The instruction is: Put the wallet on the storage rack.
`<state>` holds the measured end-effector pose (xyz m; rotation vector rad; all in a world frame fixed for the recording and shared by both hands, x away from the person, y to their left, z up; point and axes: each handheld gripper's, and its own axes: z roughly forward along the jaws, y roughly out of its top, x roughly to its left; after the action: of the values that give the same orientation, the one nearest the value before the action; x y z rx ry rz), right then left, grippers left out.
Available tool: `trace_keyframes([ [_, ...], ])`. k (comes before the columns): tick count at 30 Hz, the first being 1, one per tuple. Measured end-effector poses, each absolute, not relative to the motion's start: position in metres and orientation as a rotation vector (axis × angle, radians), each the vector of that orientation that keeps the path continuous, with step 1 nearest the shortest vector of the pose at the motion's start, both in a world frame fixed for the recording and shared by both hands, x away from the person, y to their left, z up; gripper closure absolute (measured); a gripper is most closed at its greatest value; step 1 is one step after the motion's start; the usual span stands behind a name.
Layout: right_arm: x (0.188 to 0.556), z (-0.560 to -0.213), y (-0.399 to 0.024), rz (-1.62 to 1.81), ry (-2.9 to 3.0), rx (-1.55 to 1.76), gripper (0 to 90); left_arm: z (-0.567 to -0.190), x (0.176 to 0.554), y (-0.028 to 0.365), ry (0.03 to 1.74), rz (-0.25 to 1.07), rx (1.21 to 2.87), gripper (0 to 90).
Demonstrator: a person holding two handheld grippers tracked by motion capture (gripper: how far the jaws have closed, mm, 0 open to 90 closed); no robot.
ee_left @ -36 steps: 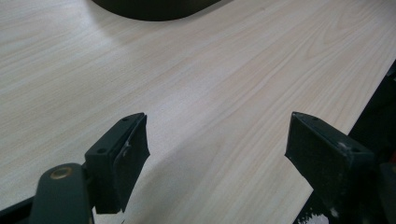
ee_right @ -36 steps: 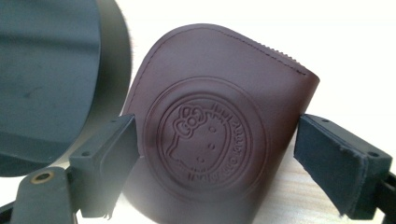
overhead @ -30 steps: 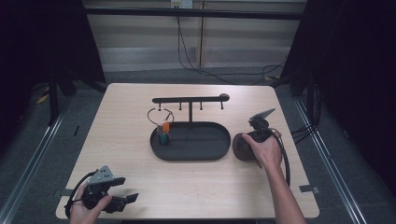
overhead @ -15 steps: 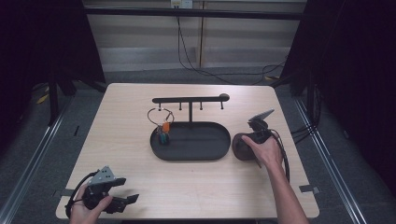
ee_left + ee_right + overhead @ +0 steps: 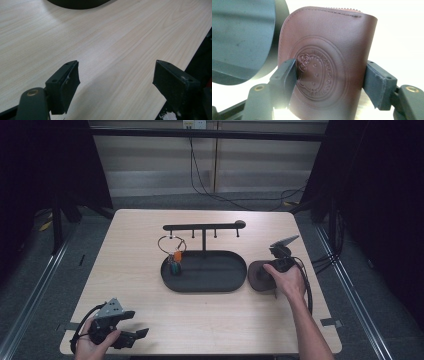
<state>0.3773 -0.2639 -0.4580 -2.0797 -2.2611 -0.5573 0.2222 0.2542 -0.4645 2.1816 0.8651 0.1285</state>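
Our right claw [image 5: 329,82], its jaws just closing, clamps the brown leather pouch [image 5: 327,57]; our left claw [image 5: 117,82] gapes apart over the table [image 5: 112,37].

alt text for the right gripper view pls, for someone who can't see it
A brown leather pouch with a round embossed emblem sits between the right gripper's two black jaws, which have just been closing and now press its sides, bowing it. The black tray lies at the left on the pale table.
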Motion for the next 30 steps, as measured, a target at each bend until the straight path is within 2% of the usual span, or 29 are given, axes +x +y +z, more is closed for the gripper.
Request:
trace_keyframes([
  [2,0.376,-0.455,-0.263,-0.558,-2.266,-2.083,36.2,-0.465,0.222,0.254,0.865,0.128,2.180,20.7],
  [3,0.375,-0.449,-0.265,-0.594,-2.256,-2.094,44.2,-0.465,0.222,0.254,0.865,0.128,2.181,20.7],
  [13,0.369,-0.432,-0.274,-0.670,-2.228,-2.079,57.4,-0.465,0.222,0.253,0.861,0.121,2.182,20.7],
  [30,0.366,-0.417,-0.270,-0.603,-2.319,-2.059,62.0,-0.465,0.222,0.254,0.865,0.127,2.177,20.6],
])
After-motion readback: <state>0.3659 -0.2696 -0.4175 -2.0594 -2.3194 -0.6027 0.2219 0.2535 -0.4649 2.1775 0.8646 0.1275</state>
